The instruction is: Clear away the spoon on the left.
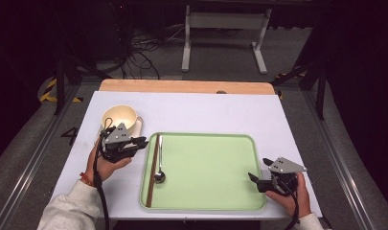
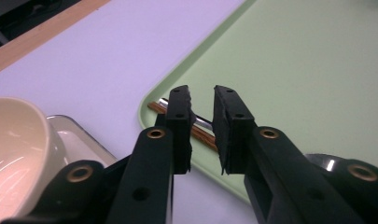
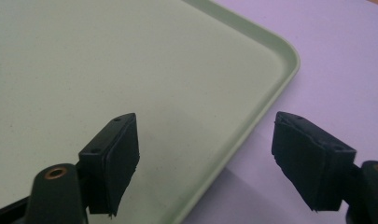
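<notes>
A pale green tray point(image 1: 201, 135) lies in the middle of the white table. A metal spoon point(image 1: 159, 165) and brown chopsticks point(image 1: 152, 172) lie along its left side. My left gripper point(image 1: 142, 142) hovers at the tray's left edge beside a cream bowl point(image 1: 119, 116). In the left gripper view my left gripper point(image 2: 202, 100) has its jaws a narrow gap apart with nothing between them, and the chopsticks point(image 2: 203, 136) and spoon handle point(image 2: 203, 122) lie beyond. My right gripper point(image 1: 256, 179) is at the tray's front right corner. There my right gripper point(image 3: 205, 126) stands wide open astride the tray rim point(image 3: 270, 88).
The bowl point(image 2: 14, 149) sits on a small pale dish point(image 2: 79, 137) left of the tray. A wooden strip point(image 1: 182, 86) runs along the table's far edge. White table surface point(image 1: 206, 112) lies bare behind the tray, and most of the tray floor point(image 3: 107, 56) is bare.
</notes>
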`<state>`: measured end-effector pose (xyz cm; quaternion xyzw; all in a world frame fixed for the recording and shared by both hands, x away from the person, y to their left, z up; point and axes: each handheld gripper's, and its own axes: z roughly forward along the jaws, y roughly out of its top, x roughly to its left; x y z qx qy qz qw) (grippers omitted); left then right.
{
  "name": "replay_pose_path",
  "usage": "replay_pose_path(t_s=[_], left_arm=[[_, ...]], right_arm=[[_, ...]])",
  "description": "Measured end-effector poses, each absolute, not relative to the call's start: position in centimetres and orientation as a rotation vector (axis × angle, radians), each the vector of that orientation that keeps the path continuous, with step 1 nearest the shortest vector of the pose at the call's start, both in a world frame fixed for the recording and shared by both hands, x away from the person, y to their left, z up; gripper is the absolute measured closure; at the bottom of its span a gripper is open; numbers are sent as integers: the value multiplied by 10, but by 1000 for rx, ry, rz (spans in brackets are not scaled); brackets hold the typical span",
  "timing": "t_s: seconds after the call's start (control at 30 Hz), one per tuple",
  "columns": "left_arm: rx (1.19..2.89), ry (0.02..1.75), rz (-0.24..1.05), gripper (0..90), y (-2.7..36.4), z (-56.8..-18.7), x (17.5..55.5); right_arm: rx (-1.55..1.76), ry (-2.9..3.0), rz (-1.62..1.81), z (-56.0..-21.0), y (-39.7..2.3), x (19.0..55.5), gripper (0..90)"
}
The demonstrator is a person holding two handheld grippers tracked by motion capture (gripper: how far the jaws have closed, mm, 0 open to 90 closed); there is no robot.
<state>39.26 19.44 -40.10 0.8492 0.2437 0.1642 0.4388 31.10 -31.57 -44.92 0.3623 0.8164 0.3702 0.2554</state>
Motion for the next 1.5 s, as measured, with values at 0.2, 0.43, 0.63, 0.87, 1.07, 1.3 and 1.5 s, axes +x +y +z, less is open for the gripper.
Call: replay_pose_path(t_s=[0.2,0.43,0.63,0.87,1.07,1.3,1.5], left_arm=[[2108,617,426,618,203,-395,392],[2077,671,467,483,216,-391,395],[2079,708,500,432,225,-389,396],[2167,715,535,324,230,-387,403],[2191,785,568,174,236,-388,414],[2275,744,511,283,239,-392,427],[2366,760,473,331,233,-402,441]], right_arm=[[981,2216,1009,-449,-316,311,235],[981,2217,1008,-449,-316,311,235],[978,2222,1004,-450,-315,311,235],[983,2224,1004,-450,-315,312,235],[986,2223,1004,-450,-316,312,235],[983,2237,995,-452,-314,313,235],[990,2236,992,-453,-315,313,235]])
